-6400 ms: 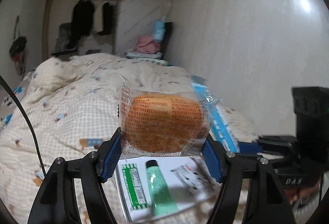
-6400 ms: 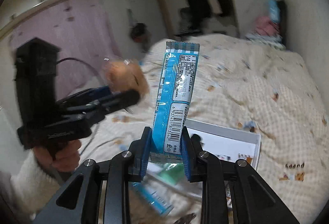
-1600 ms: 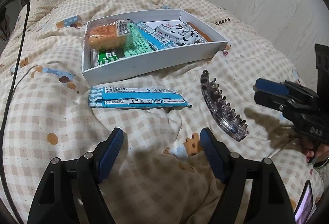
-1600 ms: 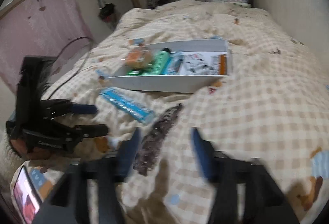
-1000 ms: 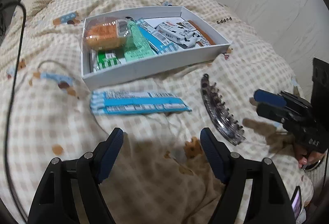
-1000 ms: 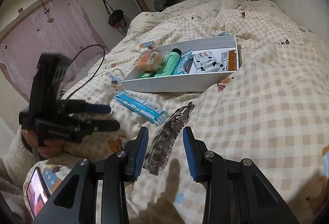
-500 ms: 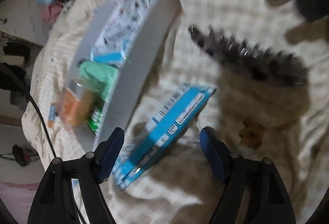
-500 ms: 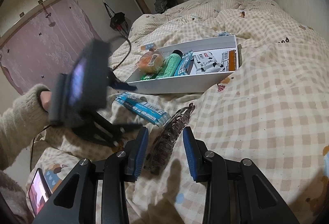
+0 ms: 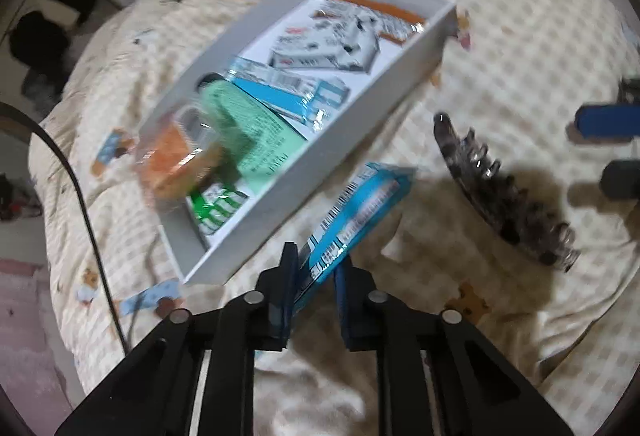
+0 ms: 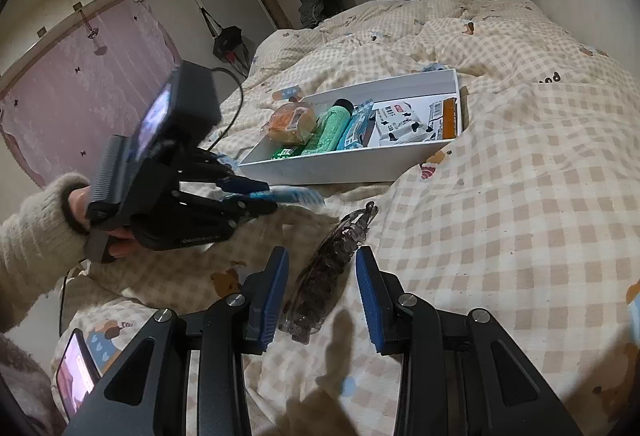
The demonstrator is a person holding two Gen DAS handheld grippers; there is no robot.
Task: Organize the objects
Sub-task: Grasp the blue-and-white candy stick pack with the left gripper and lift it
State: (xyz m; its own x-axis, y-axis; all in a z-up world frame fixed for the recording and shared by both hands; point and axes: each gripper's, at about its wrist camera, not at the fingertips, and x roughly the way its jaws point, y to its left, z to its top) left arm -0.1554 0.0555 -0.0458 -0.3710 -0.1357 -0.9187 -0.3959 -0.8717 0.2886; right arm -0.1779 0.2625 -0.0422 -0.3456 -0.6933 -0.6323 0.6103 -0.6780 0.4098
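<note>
Nearest, the right gripper [image 10: 322, 296] hangs low over the bed [image 10: 520, 216], its blue fingers [image 10: 370, 296] spread with a dark hair clip [image 10: 330, 268] lying on the checked quilt between them; neither pad touches it. Just to its left, the left gripper [image 9: 316, 276] has its fingers pinched on one end of a blue packet [image 9: 352, 212], which slants up off the quilt toward the white box [image 9: 344, 156]. From the right wrist view the packet's far end pokes out past the left gripper's tips, close beside the box's near wall. Farther back, the box sits on the bed and holds an orange bun in clear wrap [image 10: 290, 122], a green tube [image 10: 330, 130], another blue packet [image 10: 356, 126], a small green-and-white packet [image 9: 214, 208], white sachets [image 10: 400, 126] and an orange strip [image 10: 450, 118].
</note>
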